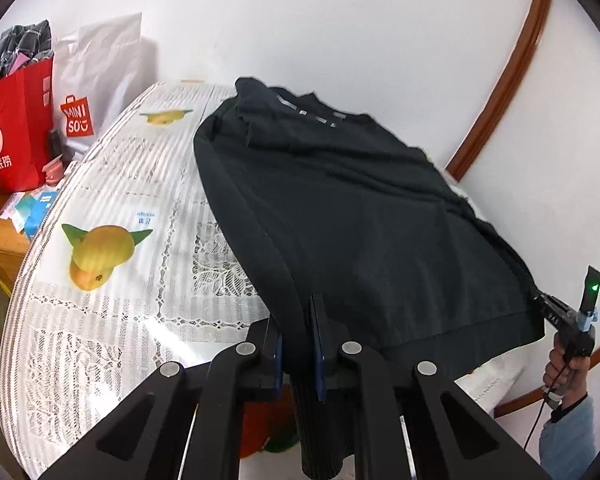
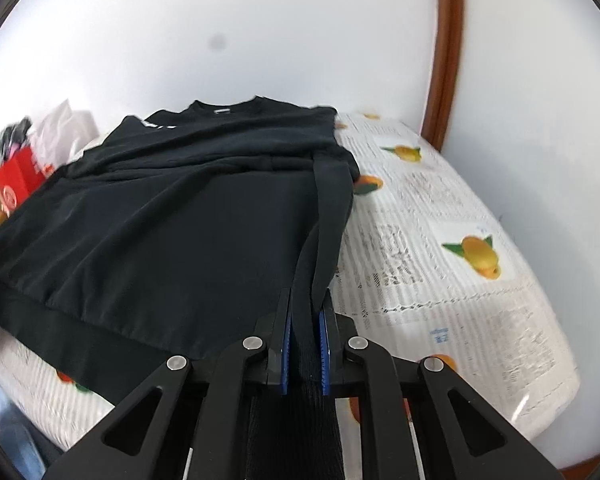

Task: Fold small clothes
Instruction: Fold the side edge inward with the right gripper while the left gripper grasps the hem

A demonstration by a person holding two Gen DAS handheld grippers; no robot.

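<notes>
The black matt knit-cloth sweatshirt (image 1: 352, 216) has a ribbed hem. Beneath it, the white lace-patterned tablecloth (image 1: 112, 320) on the surface looks glossy, like plastic. At upper left, the red paper bag (image 1: 16, 128) shines slightly.

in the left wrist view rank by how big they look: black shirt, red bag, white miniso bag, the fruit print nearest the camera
1. black shirt, by far the largest
2. red bag and white miniso bag, about alike, both partly cut off or hidden, so unranked
3. fruit print, smallest, though nearness to the camera enlarges it

"miniso" on white bag (image 1: 100, 80)
</notes>
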